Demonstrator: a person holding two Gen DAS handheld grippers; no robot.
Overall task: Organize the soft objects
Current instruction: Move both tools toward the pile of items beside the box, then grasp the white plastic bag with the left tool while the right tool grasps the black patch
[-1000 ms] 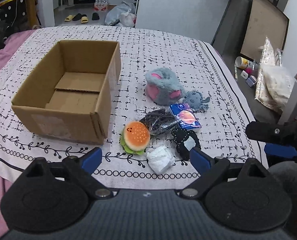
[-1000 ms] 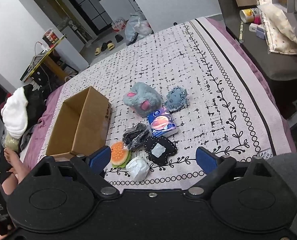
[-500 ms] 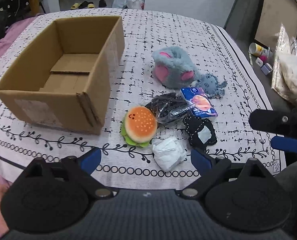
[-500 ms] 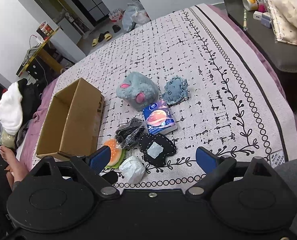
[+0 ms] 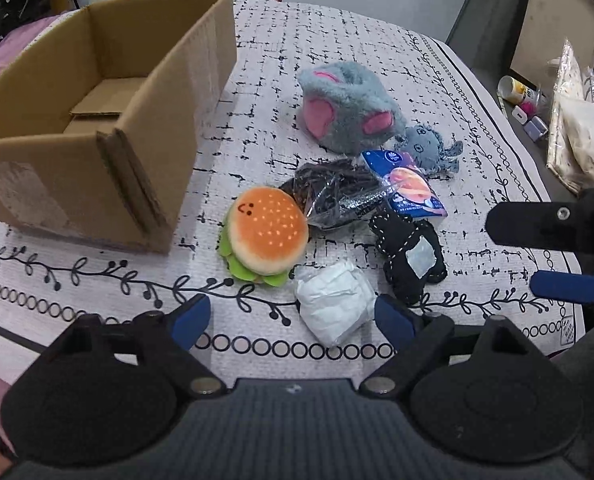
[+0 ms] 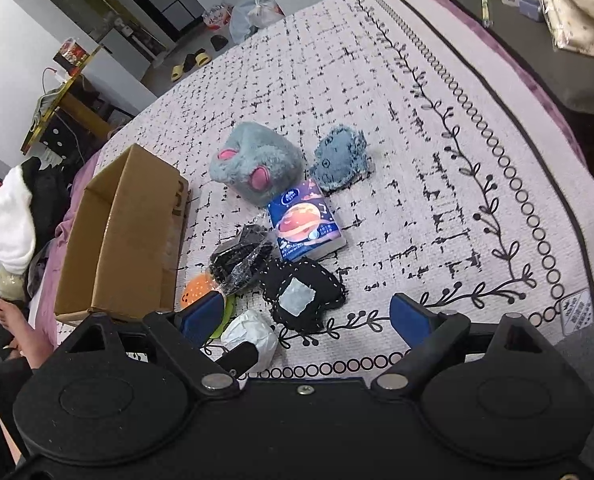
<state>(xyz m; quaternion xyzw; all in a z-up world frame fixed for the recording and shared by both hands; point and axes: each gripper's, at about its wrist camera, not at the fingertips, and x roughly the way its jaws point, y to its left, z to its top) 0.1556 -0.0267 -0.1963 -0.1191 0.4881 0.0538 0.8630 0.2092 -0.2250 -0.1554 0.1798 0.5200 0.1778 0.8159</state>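
Approach step, nothing grasped: left gripper (image 5: 293,318) closing on air, right gripper (image 6: 307,314) narrowing, empty (cardboard box (image 5: 109,128) unfilled); next, likely straddle white wad (image 5: 333,300) just ahead.

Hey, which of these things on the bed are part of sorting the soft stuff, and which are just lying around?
Part of the job:
cardboard box
burger plush
grey plush slipper
small blue plush
black felt pouch
white wad
tissue pack
dark wrapped bundle

Just lying about:
sandals
plastic bags
yellow cup
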